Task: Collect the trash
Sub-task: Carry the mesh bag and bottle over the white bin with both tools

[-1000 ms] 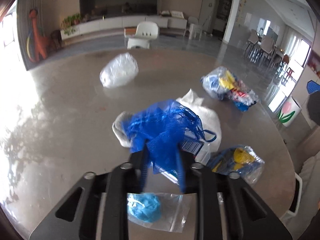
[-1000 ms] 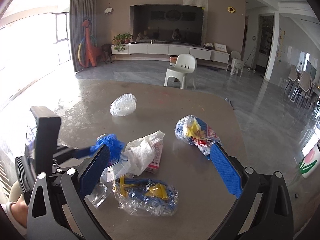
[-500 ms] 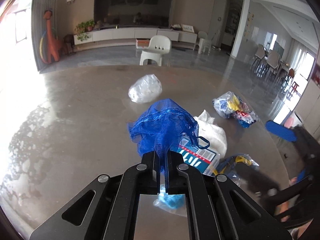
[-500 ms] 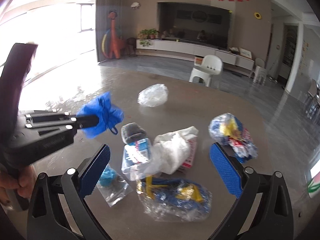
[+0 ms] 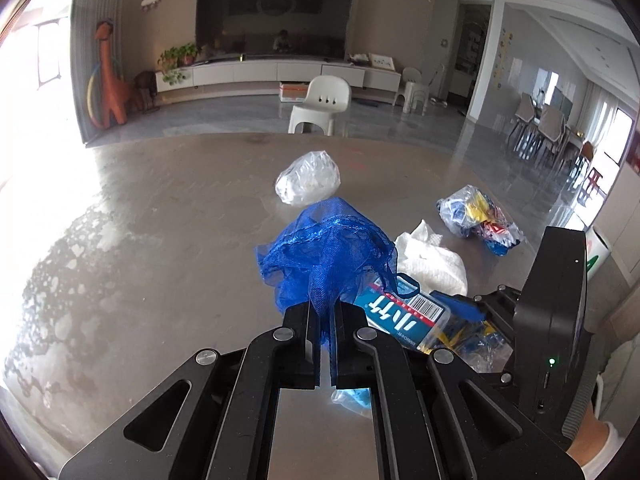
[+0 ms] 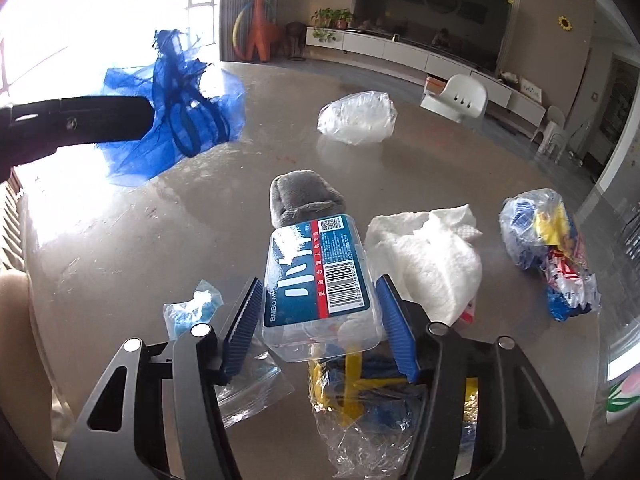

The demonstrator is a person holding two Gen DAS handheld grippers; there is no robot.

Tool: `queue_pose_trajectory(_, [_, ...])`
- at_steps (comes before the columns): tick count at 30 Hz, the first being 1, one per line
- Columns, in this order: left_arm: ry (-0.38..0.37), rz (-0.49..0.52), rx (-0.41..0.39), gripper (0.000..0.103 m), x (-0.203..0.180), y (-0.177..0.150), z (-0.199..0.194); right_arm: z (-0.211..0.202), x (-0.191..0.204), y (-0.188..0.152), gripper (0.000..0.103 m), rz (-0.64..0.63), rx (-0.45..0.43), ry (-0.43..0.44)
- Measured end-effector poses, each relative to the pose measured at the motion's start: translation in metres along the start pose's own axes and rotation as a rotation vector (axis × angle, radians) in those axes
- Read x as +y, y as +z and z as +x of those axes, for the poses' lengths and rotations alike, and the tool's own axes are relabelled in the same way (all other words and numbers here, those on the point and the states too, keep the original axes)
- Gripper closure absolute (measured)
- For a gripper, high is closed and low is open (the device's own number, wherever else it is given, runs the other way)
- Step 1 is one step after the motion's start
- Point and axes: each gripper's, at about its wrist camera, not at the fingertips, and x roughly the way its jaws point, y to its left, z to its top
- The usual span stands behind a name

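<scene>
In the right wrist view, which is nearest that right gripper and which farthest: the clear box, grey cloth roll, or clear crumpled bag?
1. Clear plastic box with blue label, between the gripper's fingers.
2. Grey cloth roll, just beyond.
3. Clear crumpled plastic bag, far across the table.

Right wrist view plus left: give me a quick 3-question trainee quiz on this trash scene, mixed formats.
1. True or false: the left gripper is shut on the blue mesh net bag.
2. Multiple choice: between the right gripper's blue ribbed fingers sits
A. the crumpled white paper towel
B. the clear plastic box with the blue barcode label
C. the grey rolled sock
3. Fill in: the clear crumpled plastic bag lies at the ___ side of the grey table, nearest the white chair.

Key: 1 true; 2 B (fingers flank it, contact unclear); 3 far.
</scene>
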Motion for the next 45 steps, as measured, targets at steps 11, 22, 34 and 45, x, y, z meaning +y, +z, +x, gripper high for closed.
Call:
queue_pose_trajectory(11, [-0.026,0.007,-0.054,0.101,-0.017,0.007,-0.036,-0.102,-0.019,0.008,0.044,0.094,-0.14,-0.012])
queue_pose_trajectory(22, [-0.165,0.119,-0.093,0.101,-0.106,0.005,-0.081,-0.213,-0.058,-0.042,0.044,0.203,-0.222,-0.166])
queue_pose_trajectory(34, [-0.373,0.313,-0.097,0.101,-0.247,-0.011,-0.098,-0.316,-0.118,-0.134,0.044,0.372,-0.263,-0.408])
queue_pose_trajectory(45, [-0.603,0.497,0.013,0.101,-0.38,-0.067,-0.087,-0.359,-0.163,-0.224,0.044,0.557,-0.248,-0.589])
